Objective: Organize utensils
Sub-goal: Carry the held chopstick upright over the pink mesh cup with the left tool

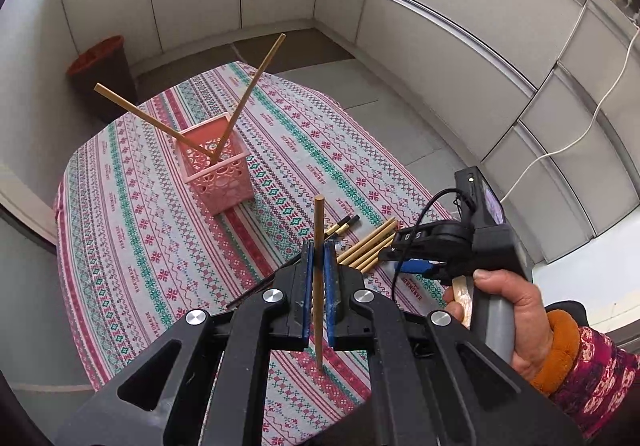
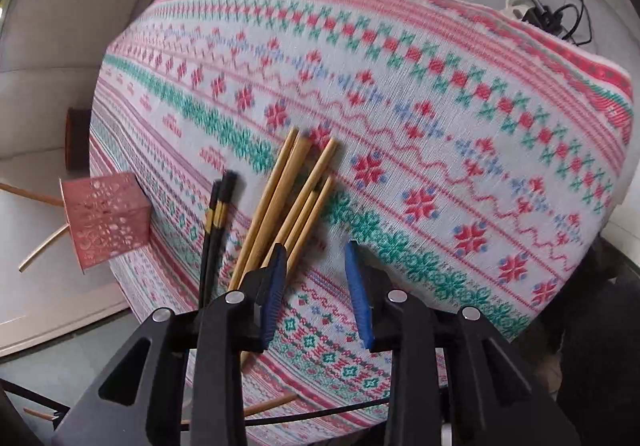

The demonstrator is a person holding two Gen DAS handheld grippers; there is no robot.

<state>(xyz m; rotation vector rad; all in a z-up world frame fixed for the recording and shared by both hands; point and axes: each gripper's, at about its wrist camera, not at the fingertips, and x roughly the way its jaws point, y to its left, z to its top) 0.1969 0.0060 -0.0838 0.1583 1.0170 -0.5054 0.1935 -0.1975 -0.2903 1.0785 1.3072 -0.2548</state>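
- My left gripper (image 1: 319, 266) pinches one bamboo chopstick (image 1: 319, 246) upright between its fingers; my right gripper (image 2: 316, 278) hangs partly spread, nothing between.
- Loose bamboo chopsticks (image 2: 288, 198) and a black pair (image 2: 216, 222) lie near the table's (image 2: 480, 94) edge nearest me; the pink basket (image 1: 218, 170) stands mid-table.
- I judge them light, stiff, slippery: grip mid-shaft.
- My fingers hide their near ends.

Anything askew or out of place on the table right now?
Nothing spilled or damaged. The two chopsticks in the pink basket splay apart in a wide V rather than standing together. The loose bamboo chopsticks and the black pair still lie unsorted on the tablecloth.
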